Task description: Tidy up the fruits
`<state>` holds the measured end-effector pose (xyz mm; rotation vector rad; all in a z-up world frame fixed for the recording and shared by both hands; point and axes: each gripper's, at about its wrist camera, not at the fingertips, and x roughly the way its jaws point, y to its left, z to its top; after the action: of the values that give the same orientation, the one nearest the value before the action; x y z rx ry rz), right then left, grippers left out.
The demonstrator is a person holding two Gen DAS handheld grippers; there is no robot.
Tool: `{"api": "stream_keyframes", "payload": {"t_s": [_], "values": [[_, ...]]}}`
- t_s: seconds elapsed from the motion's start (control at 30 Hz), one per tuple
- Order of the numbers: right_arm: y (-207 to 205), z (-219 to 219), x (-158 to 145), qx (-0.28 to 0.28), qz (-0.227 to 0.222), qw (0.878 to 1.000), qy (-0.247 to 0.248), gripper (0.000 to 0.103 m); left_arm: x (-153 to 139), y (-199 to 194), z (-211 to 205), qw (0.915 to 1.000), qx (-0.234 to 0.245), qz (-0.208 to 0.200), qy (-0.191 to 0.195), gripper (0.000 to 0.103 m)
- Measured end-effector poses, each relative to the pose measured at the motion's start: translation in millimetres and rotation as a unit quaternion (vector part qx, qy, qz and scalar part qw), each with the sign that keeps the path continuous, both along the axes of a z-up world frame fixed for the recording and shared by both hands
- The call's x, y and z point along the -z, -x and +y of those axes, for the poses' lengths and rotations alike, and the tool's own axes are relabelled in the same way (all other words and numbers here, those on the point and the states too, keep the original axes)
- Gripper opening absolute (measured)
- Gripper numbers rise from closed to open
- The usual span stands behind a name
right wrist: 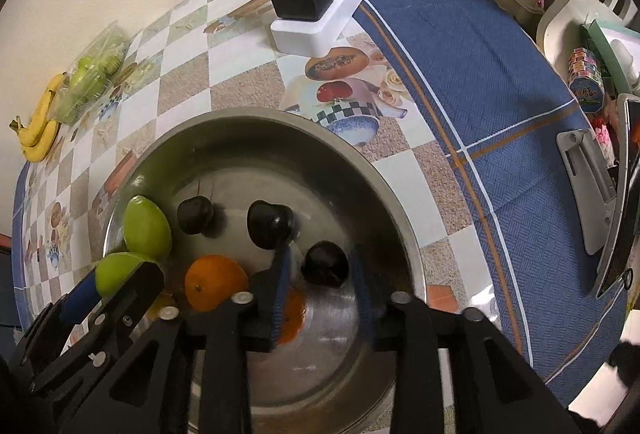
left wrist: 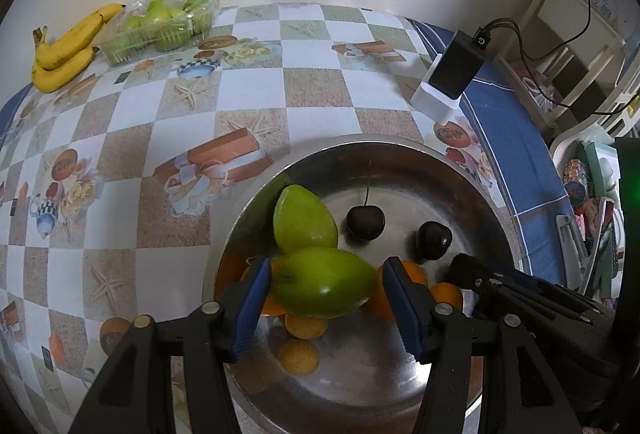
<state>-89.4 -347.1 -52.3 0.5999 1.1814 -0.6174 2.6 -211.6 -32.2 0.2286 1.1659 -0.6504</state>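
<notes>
In the left wrist view, a steel bowl [left wrist: 472, 170] is seen on a checked tablecloth [left wrist: 248, 90], and the left gripper [left wrist: 324, 298] is held over its near part. A green fruit [left wrist: 324, 282] lies lengthwise between the two blue pads [left wrist: 252, 306]; the left pad is seen touching its stem end, while a narrow gap is visible between the right pad and the fruit, so a firm pinch cannot be confirmed and the jaws are read as spread around it. A second green fruit [left wrist: 304, 220] lies just beyond, touching the first. Two dark cherries [left wrist: 365, 222] are found farther in the bowl, and orange fruits [left wrist: 446, 294] lie beneath and beside the held-over one. Bananas [left wrist: 68, 50] and a clear pack of green fruit [left wrist: 164, 22] are placed at the far left edge of the table, well apart from the bowl. A black charger on a white block [left wrist: 448, 78] stands to the right. In the right wrist view, the right gripper [right wrist: 320, 274] is seen inside the same bowl [right wrist: 384, 194], its jaws parted, with a dark cherry [right wrist: 324, 264] lying between them on the bowl floor, close to both pads but not clearly pressed. Another cherry [right wrist: 270, 224] lies just beyond, and an orange [right wrist: 216, 282] is seen to the left.
</notes>
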Motion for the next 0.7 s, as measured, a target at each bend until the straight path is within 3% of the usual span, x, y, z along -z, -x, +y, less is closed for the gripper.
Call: {"api": "stream_keyframes", "payload": {"t_s": [0.1,0.33,0.43,0.53,0.6,0.7], "values": [[1.4,0.9,-3.6,-0.003,-0.005,1.000,0.004,0.049,-6.4,-1.0,5.0,1.0000,-0.006,-0.006,0.003,0.066],[0.5,10.6,-11.8,-0.019,-0.010,1.000,0.016,0.052,-13.3,-10.3,28.1,0.9990,-0.044,-0.002,-0.003,0.071],[-1.7,20.1,-15.8,-0.032,-0.013,0.999,0.023,0.063,-11.0,-18.8,46.8,0.9968,-0.076,-0.004,-0.023,0.078],[-5.1,31.6,-18.9,-0.050,-0.017,0.998,0.028,0.065,-7.3,-26.6,67.4,0.9928,-0.106,-0.015,-0.053,0.084],[-7.9,40.6,-20.3,-0.060,-0.020,0.997,0.033,0.074,-4.2,-32.1,81.7,0.9896,-0.124,-0.021,-0.070,0.089],[-12.6,53.9,-20.0,-0.077,-0.024,0.996,0.032,0.080,0.0,-37.5,97.9,0.9873,-0.136,-0.022,-0.079,0.098]]}}
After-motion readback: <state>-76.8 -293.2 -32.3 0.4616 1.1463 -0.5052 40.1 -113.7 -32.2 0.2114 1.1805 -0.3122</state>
